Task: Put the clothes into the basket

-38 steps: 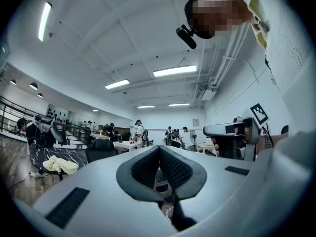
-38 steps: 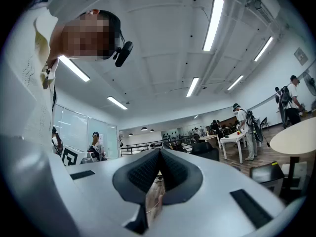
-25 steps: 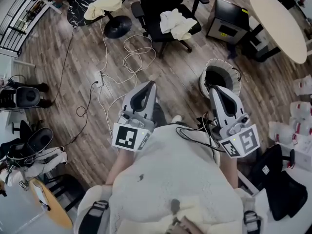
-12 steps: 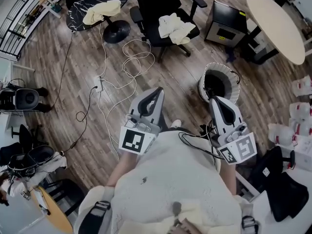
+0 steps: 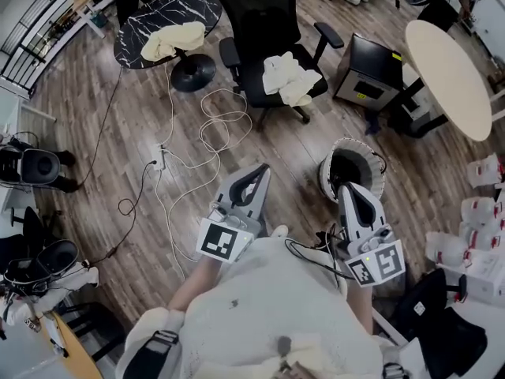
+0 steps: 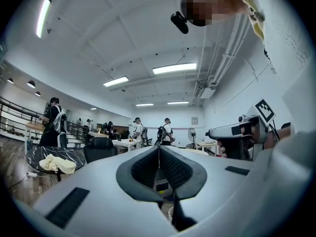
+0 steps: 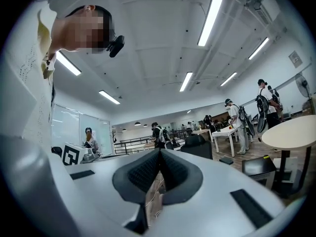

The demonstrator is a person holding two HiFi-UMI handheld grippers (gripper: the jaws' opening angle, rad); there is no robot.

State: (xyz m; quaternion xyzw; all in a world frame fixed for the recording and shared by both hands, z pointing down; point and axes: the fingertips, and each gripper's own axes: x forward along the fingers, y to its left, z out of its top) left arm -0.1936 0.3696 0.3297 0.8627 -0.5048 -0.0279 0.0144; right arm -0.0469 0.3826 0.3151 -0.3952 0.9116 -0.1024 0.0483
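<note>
In the head view both grippers point level out in front of the person. My left gripper [image 5: 263, 169] is shut and holds nothing; its own view shows the pads [image 6: 159, 150] meeting. My right gripper [image 5: 346, 186] is shut and empty too, with its jaws [image 7: 159, 151] closed at the tip. The white-rimmed basket [image 5: 371, 152] stands on the floor just beyond the right gripper's tip. A white garment [image 5: 289, 74] lies on the seat of a black office chair [image 5: 260, 10]. A pale yellow cloth [image 5: 173, 39] rests on a round black marble table [image 5: 146, 14]; it also shows as the cloth [image 6: 57, 163] in the left gripper view.
White cables [image 5: 215, 125] and a power strip [image 5: 162, 153] trail across the wood floor left of the chair. A black computer case [image 5: 369, 63] and a round beige table [image 5: 447, 65] stand at the right. Several people stand far back in the room.
The person has walked forward: chair, small table and basket have slid lower in the head view. Both grippers came forward with the body, still shut and empty.
</note>
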